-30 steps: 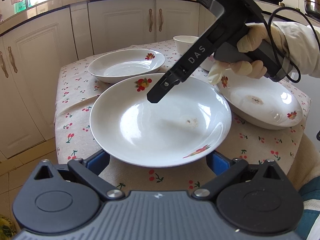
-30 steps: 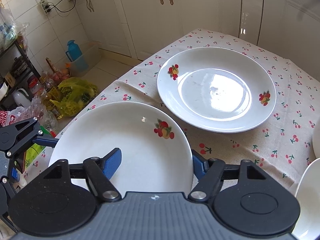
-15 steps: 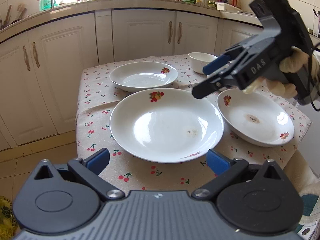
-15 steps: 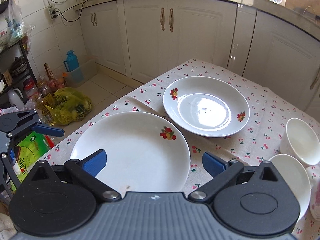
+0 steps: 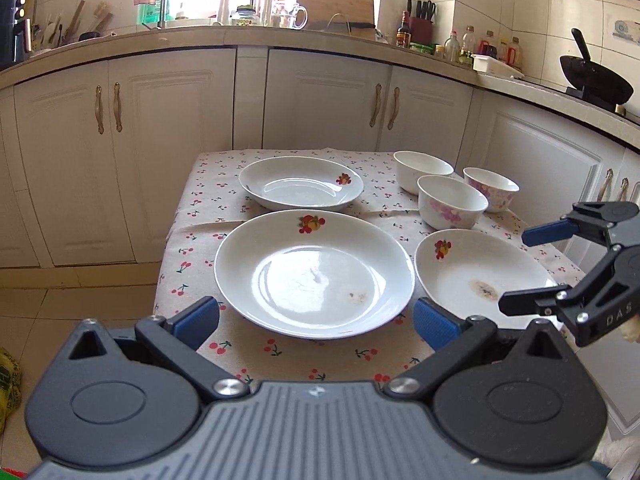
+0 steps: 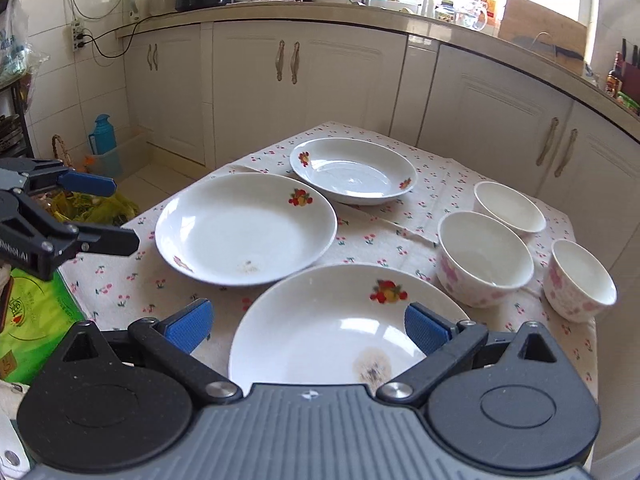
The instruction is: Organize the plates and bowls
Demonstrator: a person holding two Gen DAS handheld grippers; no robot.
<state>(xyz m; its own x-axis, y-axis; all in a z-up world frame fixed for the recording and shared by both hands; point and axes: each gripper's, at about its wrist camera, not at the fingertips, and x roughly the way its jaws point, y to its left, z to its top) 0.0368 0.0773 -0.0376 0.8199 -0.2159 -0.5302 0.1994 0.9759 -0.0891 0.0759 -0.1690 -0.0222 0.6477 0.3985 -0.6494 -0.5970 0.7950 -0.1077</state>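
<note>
left wrist view: the left tongs [image 5: 316, 316] stand apart and empty before the middle plate [image 5: 314, 272] on the bench [image 5: 192, 236]. another plate [image 5: 301, 182] lies behind it, a stained plate [image 5: 480, 276] to its right, three bowls [image 5: 452, 202] beyond that.

right wrist view: the right tongs [image 6: 308, 326] stand wide apart, empty, over the stained plate [image 6: 332, 340], right of the middle plate [image 6: 246, 228].

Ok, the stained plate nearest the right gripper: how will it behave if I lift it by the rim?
The stained plate looks like glazed ceramic, so probably stiff, breakable and slick against the pads. It is wide, so a one-sided rim grip may let it droop. The stain seems dried and unlikely to spill.
</note>
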